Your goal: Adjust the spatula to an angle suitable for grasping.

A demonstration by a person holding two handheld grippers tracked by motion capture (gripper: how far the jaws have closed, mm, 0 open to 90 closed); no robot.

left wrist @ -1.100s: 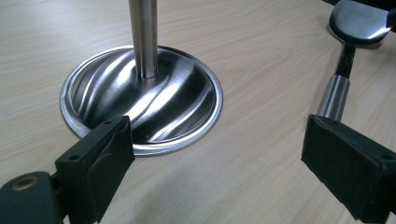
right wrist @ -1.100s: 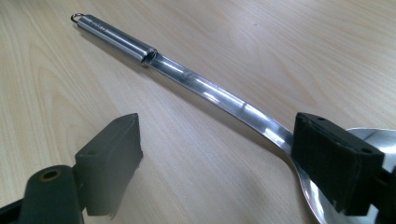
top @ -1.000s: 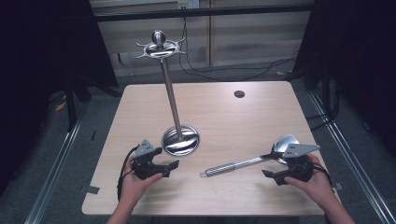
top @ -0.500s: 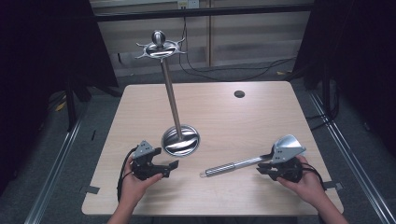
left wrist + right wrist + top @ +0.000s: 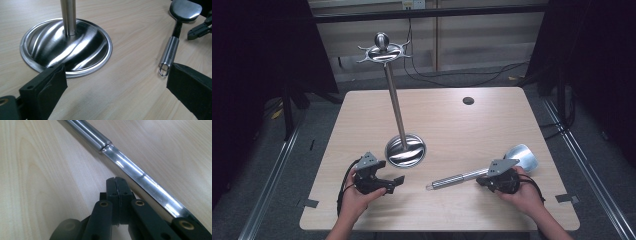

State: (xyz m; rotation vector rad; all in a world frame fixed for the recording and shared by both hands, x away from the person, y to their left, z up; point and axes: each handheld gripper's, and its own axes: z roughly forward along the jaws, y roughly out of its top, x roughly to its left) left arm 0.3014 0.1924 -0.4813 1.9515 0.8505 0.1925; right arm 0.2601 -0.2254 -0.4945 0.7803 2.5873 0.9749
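Tall steel hook stand: table centre, hooks bare. Long-handled steel spatula: flat near the right front corner, unhung. Left hand-held gripper: spread, empty. Right hand-held gripper: pressed together beside the handle, gripping nothing.

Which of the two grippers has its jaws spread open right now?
The left gripper, near the stand's round base: its jaws stand wide apart. The right gripper, beside the spatula, has its jaws pressed together on nothing.

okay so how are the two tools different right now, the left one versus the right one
The left tool has its jaws spread wide; the right tool has its jaws pressed together, gripping nothing. The left tool sits near the stand's round base; the right tool lies beside the spatula. Both are hand-held, low over the table.
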